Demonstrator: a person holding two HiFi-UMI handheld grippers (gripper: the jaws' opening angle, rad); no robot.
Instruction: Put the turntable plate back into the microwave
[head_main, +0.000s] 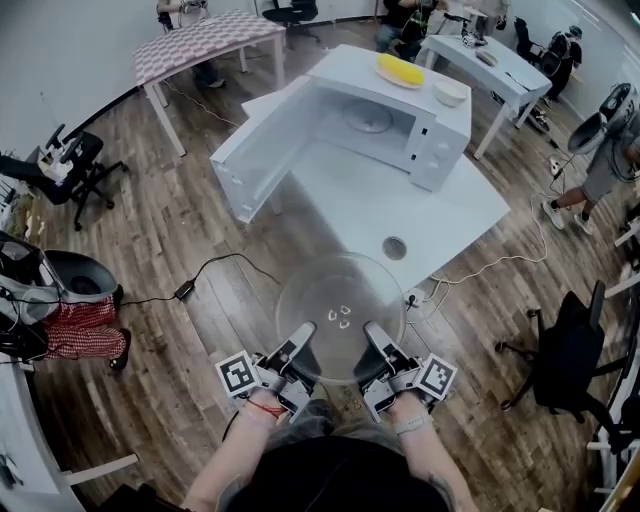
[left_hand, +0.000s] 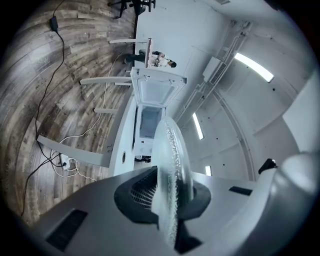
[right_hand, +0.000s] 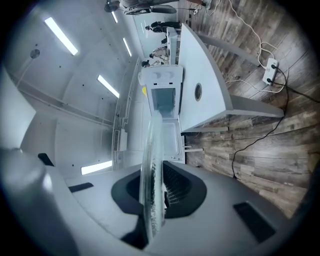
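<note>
You hold the turntable plate flat by its near rim, left tool and right tool both clenched on it, with the open microwave straight ahead across the worktop.

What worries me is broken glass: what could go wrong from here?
1. The glass turntable plate is pinched only at its near rim by the left claw and right claw, out over the wooden floor. A slip would probably shatter it.
2. The open door juts out left of the microwave cavity. The plate's far rim could knock it or the frame going in.
</note>
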